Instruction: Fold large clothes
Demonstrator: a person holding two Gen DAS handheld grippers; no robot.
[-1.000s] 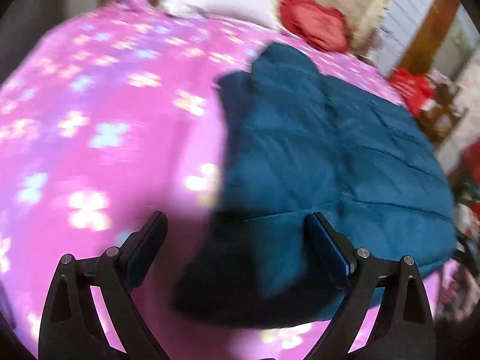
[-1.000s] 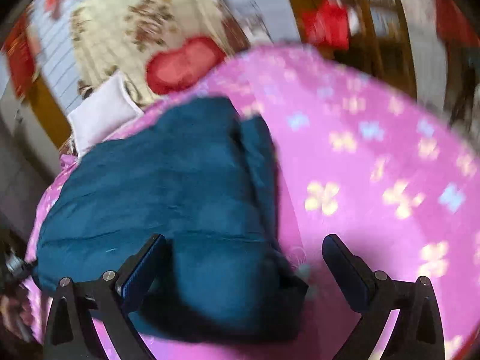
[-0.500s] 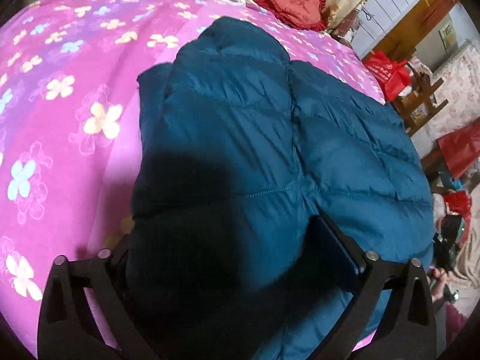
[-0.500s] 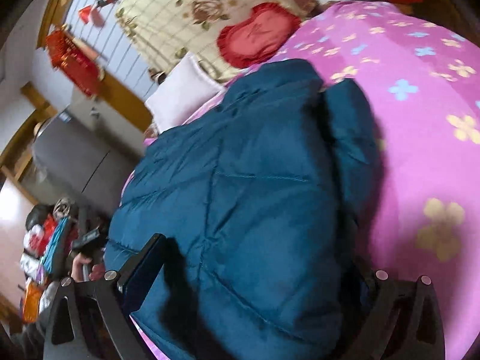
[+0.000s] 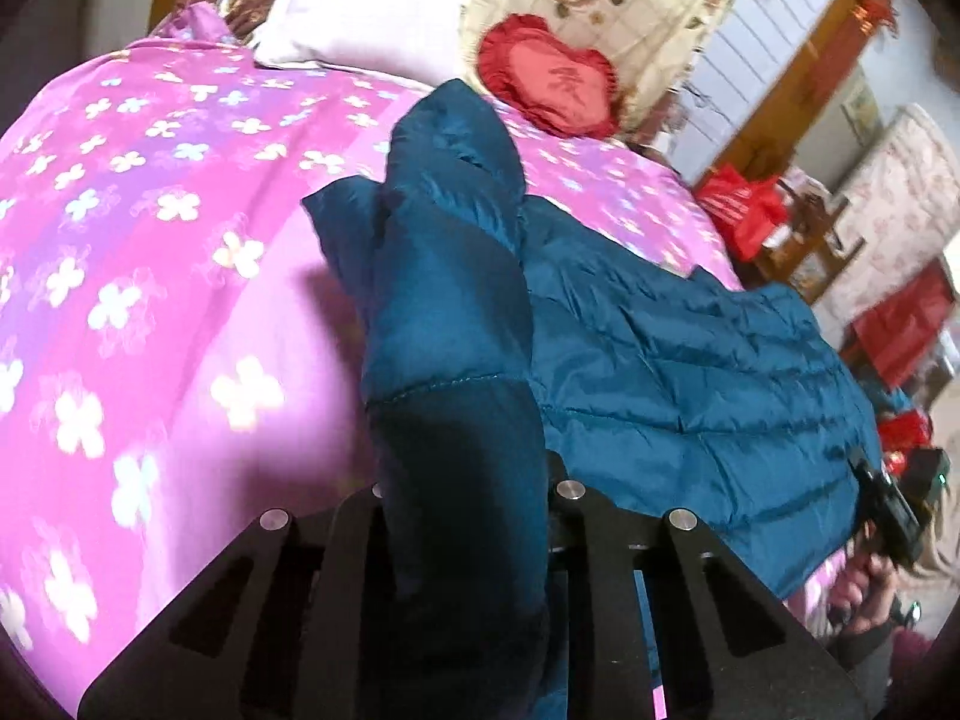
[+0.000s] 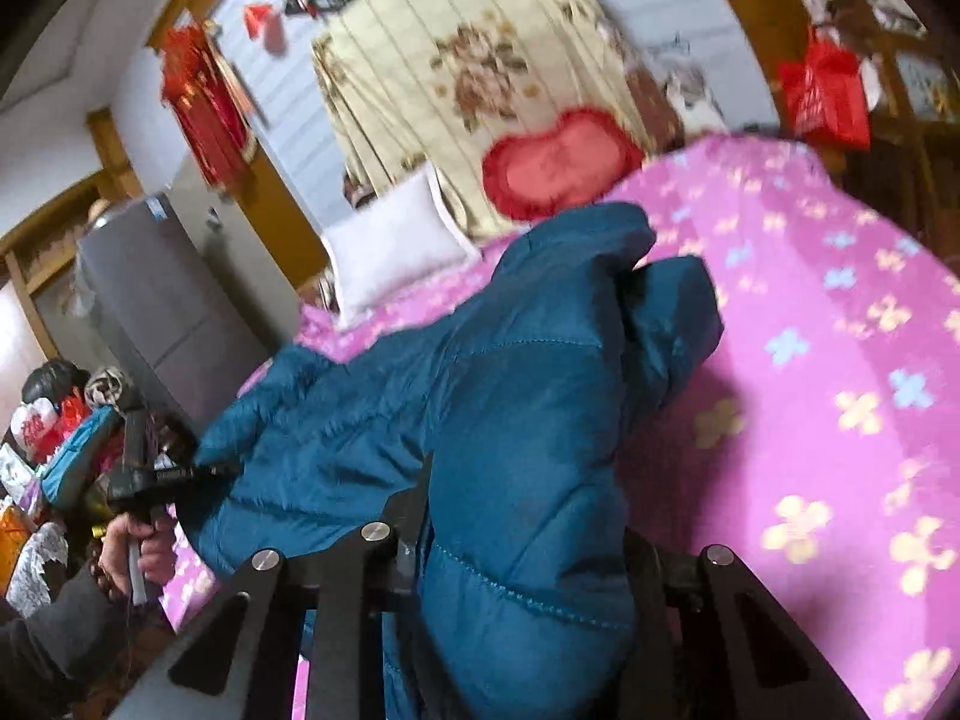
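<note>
A teal quilted puffer jacket (image 5: 690,372) lies across a pink flowered bedspread (image 5: 150,276). My left gripper (image 5: 465,480) is closing its jaws, and the pads pinch a thick fold of the jacket that rises in a ridge off the bed. In the right wrist view the jacket (image 6: 522,390) bulges up between the jaws of my right gripper (image 6: 522,528), which are also closing and press on the padded fabric. Each view shows the other gripper at the jacket's far edge, held by a hand: the right gripper (image 5: 864,480) and the left gripper (image 6: 204,472).
A white pillow (image 5: 366,18), a red heart cushion (image 5: 552,84) and a cream floral blanket (image 6: 468,72) sit at the head of the bed. Red bags (image 5: 744,210) and wooden furniture crowd one side. A grey cabinet (image 6: 156,312) and clutter stand on the other.
Both grippers went from wide open over the jacket to closed on its fabric. They rose, pulling folds of the jacket up off the bedspread.
</note>
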